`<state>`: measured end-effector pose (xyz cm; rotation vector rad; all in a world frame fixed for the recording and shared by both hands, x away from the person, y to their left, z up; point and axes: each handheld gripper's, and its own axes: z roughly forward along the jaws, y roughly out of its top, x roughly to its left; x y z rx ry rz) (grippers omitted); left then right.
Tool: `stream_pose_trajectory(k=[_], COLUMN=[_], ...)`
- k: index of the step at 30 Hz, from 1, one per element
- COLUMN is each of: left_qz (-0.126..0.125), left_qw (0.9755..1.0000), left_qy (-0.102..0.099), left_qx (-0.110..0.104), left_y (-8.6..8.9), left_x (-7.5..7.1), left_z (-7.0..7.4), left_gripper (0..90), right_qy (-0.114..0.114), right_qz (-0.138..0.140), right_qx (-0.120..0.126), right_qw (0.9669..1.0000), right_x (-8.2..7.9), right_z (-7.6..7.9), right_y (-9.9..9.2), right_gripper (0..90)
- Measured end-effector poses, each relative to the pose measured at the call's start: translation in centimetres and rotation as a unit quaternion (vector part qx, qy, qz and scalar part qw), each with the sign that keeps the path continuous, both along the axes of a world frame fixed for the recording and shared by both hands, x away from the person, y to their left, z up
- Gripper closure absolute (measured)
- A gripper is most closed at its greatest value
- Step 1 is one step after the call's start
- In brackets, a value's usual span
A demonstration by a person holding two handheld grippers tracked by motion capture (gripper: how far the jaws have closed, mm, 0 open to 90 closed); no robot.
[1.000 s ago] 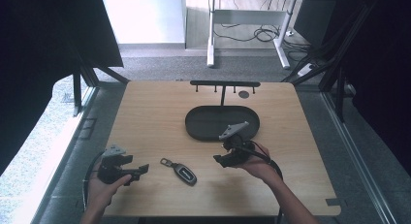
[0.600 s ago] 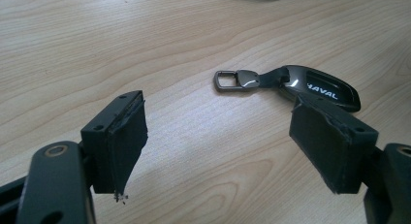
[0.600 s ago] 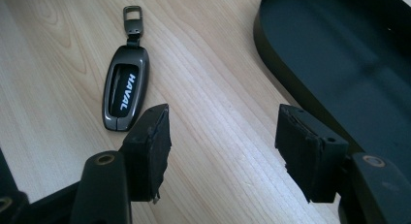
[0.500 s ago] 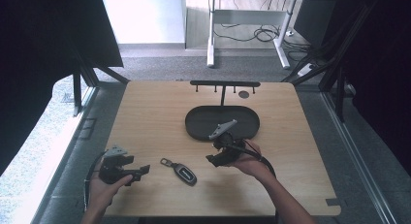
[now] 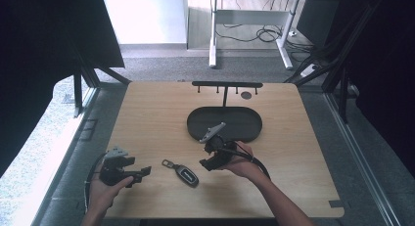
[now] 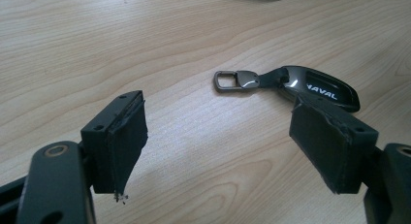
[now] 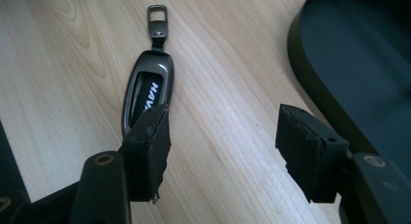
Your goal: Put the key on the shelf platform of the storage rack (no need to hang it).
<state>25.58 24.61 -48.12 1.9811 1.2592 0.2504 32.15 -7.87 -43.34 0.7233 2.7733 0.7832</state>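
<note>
Near edge of counter [image 5: 147, 113]: left gripper [image 5: 139, 173] parked low at the person's left, jaws spread wide, nothing between them. Seen along its jaws, bare wood in the gap, key fob [image 6: 310, 86] lying just past the right-hand pad.

Mid counter: fob [image 5: 182, 172] flat on the wood between the two grippers, metal loop [image 7: 157, 14] at one end, glossy dark body at the other, white lettering on top. Touched by neither pad.

Just right of it: right gripper [image 5: 205, 163] angled down toward the fob, jaws about half open and holding nothing, widened only slightly. In the right gripper view, one pad [image 7: 148, 146] overlapped the near end of the fob, the other well off toward the tray; fob not centred in the gap.

Handling, judged: small, light, rigid; smooth rounded shell likely slippery under the pads and prone to skidding on the wood. Low profile, so little to bite on. Best hold probably across the narrow width of the body near its middle, pads squared to the long sides. Loop hinged, likely to flop.

Farther back: dark oval tray [image 5: 247, 119], empty where visible. Behind it a black rack [image 5: 226, 84] with small hooks at the far edge.
</note>
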Motion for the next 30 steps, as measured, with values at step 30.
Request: stream_pose_trajectory(k=[30], left_qz=[-0.005], left_qw=[1.0000], left_qy=[0.002], left_qx=[0.001], left_y=[0.0], left_x=[0.1], left_z=[0.0], left_gripper=[21.2], right_qy=[0.021], right_qz=[0.061], right_qx=[-0.038], right_qw=[0.9972], right_x=[-1.6], right_z=[-2.5], right_y=[5.2], right_gripper=[36.2])
